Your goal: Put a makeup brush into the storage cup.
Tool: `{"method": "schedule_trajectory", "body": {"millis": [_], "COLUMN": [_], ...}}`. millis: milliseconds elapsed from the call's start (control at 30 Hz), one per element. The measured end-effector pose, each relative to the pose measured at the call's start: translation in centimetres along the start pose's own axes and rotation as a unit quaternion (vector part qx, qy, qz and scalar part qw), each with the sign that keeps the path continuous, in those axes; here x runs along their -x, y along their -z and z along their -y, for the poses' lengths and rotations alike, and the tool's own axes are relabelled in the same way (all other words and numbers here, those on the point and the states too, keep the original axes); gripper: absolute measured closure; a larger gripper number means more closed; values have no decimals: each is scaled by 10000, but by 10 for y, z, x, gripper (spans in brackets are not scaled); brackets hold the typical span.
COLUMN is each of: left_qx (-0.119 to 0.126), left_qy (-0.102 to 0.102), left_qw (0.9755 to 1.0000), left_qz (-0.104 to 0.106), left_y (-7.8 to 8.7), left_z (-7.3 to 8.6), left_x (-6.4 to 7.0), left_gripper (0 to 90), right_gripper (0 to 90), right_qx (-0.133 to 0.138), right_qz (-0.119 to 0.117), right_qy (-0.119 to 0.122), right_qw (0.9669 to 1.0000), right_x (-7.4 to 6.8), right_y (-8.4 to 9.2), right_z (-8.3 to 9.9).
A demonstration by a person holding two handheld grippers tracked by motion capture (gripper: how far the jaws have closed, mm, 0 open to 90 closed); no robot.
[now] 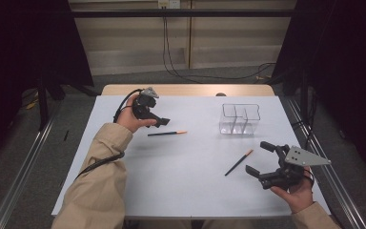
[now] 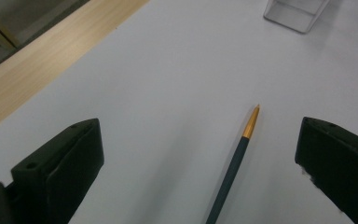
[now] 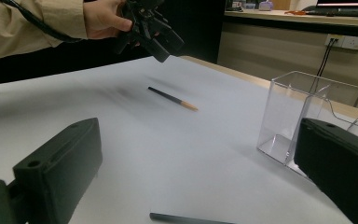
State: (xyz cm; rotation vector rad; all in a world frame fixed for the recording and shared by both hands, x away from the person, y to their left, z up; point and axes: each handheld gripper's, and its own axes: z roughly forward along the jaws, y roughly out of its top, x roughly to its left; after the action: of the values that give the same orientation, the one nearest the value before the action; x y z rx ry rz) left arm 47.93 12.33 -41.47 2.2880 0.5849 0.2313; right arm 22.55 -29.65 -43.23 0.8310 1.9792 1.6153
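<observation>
High view shows the left gripper (image 1: 161, 121) held above the far left part of the white table (image 1: 181, 191), its jaws pointing right toward a dark pencil with an orange tip (image 1: 167, 133) that lies flat just beside and in front of them. From this height the gap between those jaws is hard to judge, but the left gripper view shows them spread wide and empty, with the pencil's orange end (image 2: 251, 126) on the table between them and its lower shaft cut off by the bottom edge.

The right gripper (image 1: 262, 160) hovers near the table's right front, jaws wide apart and holding nothing, pointing left toward a second pencil (image 1: 238, 162) that lies at a slant just beyond the fingertips. In the right gripper view that second pencil (image 3: 191, 218) appears as a dark sliver at the bottom edge, most of it cut off.

A clear divided box (image 1: 239, 119) stands upright toward the far right of the table, well apart from both pencils. Its transparent walls make the inner partitions hard to count, and the right jaw hides its near corner in the right gripper view.
</observation>
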Motion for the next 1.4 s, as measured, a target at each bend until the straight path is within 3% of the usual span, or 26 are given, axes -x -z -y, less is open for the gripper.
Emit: {"method": "schedule_trajectory", "body": {"millis": [33, 100, 133, 200, 233, 267, 300, 533, 633, 700, 800, 867, 900, 1000, 1067, 1100, 1167, 1233, 1267, 1333, 1367, 1400], "left_qx": [-169, -176, -381, -614, -614, -621, -769, -950, -1167, -1371, -1406, -1609, -1609, -1779, -1788, -1821, -1982, -2029, -2085, -2087, -2158, -2197], "left_qy": [-68, -2, -187, -199, -199, -61, -194, -205, -260, -402, -399, -500, -500, -551, -532, -566, -710, -679, -747, -718, -845, -837], "left_qw": [9998, 9998, 9991, 9979, 9979, 9980, 9968, 9951, 9924, 9894, 9889, 9852, 9852, 9818, 9816, 9806, 9764, 9755, 9737, 9738, 9710, 9701], "left_qz": [2, 13, 36, 93, 93, 84, 110, 207, 280, 265, 275, 320, 320, 364, 411, 449, 480, 514, 528, 542, 580, 603], "left_y": [0, -1, 0, -1, -1, -4, -3, -10, -13, -15, -17, -20, -20, -24, -25, -25, -28, -30, -31, -31, -31, -31], "left_z": [-2, -3, -4, -7, -7, -8, -9, -14, -16, -19, -20, -21, -21, -21, -20, -20, -20, -18, -18, -17, -17, -17], "left_x": [0, 0, -2, -3, -3, -1, -2, 2, 4, 4, 6, 7, 7, 9, 10, 10, 11, 13, 13, 14, 13, 13], "left_gripper": [10, 10, 10, 10, 10, 10, 10, 6, 3, 1, 1, 1, 2, 20, 25, 33, 53, 73, 89, 118, 139, 160], "right_gripper": [2, 2, 2, 3, 3, 2, 2, 2, 3, 3, 3, 4, 4, 4, 4, 4, 4, 4, 4, 4, 4, 4], "right_qx": [-7, -5, -7, -6, -6, -11, -6, 3, 7, 5, 2, -1, -1, -5, -1, -1, 0, 4, 1, 6, 2, 2], "right_qz": [-4, -12, -17, -18, -18, -12, -14, -19, -26, -32, -29, -37, -37, -45, -52, -50, -44, -42, -36, -49, -41, -47], "right_qy": [11, 15, 24, 21, 21, 19, 14, 0, -13, -13, -2, 2, 2, 3, -2, -3, -4, -13, -11, -11, -13, -11], "right_qw": [10000, 10000, 10000, 10000, 10000, 10000, 10000, 10000, 10000, 10000, 10000, 10000, 10000, 10000, 10000, 10000, 10000, 10000, 10000, 10000, 10000, 10000], "right_x": [0, 0, 0, 0, 0, 0, 0, 0, 0, 0, 0, 0, 0, 0, 0, 0, 0, 0, 0, 0, 0, 0], "right_y": [0, 0, -1, -1, -1, -1, 0, 0, 0, 0, 0, 0, 0, 0, 0, 0, 0, 0, 0, 0, 0, 0], "right_z": [0, 0, 0, 0, 0, 0, 0, 0, 0, 0, 0, 0, 0, 0, 0, 0, 0, 0, 0, 0, 0, 0]}}
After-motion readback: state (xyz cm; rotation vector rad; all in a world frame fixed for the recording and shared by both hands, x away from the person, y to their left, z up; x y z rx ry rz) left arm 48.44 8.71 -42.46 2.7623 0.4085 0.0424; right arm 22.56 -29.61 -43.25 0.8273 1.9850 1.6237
